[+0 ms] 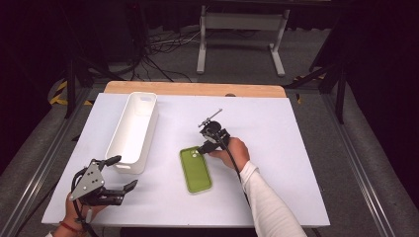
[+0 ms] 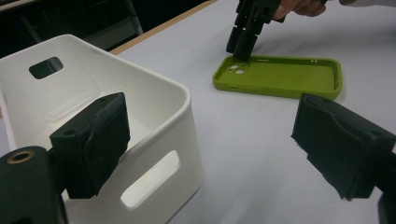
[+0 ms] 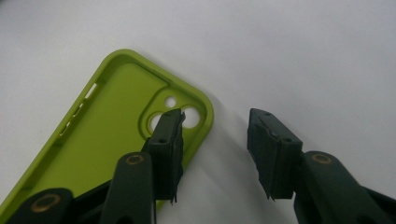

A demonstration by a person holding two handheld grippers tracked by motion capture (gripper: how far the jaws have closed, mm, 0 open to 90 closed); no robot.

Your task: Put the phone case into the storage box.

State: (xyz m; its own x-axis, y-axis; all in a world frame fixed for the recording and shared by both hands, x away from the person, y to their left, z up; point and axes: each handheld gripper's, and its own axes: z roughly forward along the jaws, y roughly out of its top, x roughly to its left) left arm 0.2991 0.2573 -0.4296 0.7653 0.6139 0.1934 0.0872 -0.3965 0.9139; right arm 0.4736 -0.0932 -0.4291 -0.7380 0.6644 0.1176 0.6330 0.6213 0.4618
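While your left tongs (image 1: 120, 174) are idling spread beside the bin (image 1: 132, 130), your right tongs (image 3: 217, 140) are straddling the case's (image 3: 112, 126) corner rim, not yet pinching it.

High view: above my side, facing forward and down over the whole desk (image 1: 276, 128). Left gripper view: low, looking across to the green case (image 2: 280, 77). Right gripper view: close over that same case (image 3: 107, 126).

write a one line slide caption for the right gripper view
Right gripper straddling the camera-cutout corner of a green phone case on a white table, one finger inside the case, the other outside.
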